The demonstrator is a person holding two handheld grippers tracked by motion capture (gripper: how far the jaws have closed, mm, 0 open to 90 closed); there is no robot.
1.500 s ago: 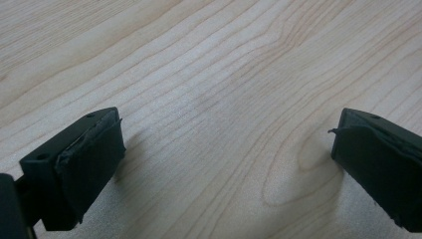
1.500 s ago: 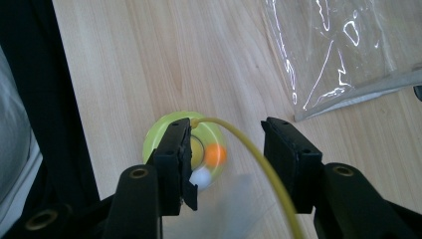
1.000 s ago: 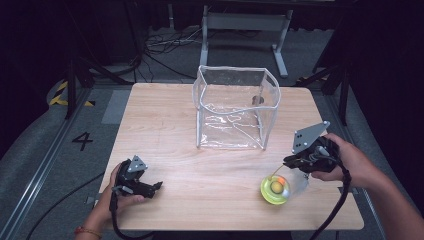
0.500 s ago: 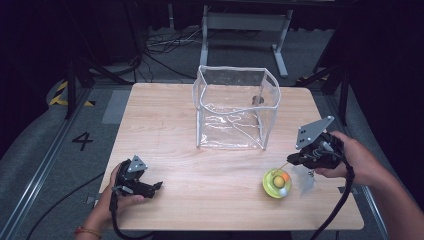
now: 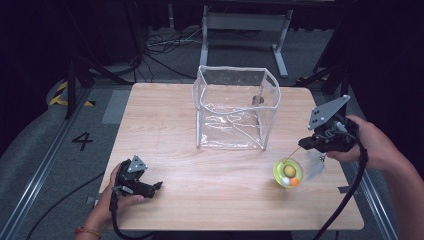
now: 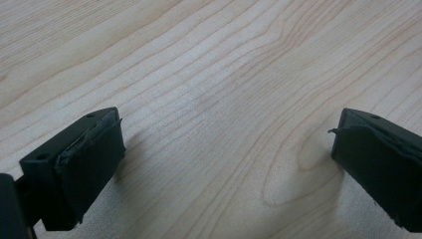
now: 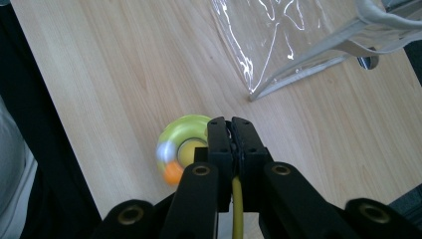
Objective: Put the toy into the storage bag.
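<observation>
- High view: our right gripper (image 5: pixel 306 144) sits off the table's (image 5: pixel 165 130) right edge, held by the right hand (image 5: pixel 367 145), grey plate up
- jaws pinched together on a thin yellow cord (image 5: pixel 295 151); right gripper view shows the cord (image 7: pixel 237 206) running up between the closed jaws
- cord slants down to a yellow-green ring toy (image 5: pixel 287 172) with a yellow and orange centre, over the table's right side, just in front of the clear bag's near right corner; we can't tell if it touches the wood
- toy (image 7: pixel 183 147) looks motion-blurred in right gripper view
- clear plastic bag (image 5: pixel 235 107) stands upright and open at table centre-back
- left gripper (image 5: pixel 156 187) rests near the front-left corner in the left hand (image 5: pixel 117 192)
- left gripper view: jaws spread wide, bare wood between them, nothing held
</observation>
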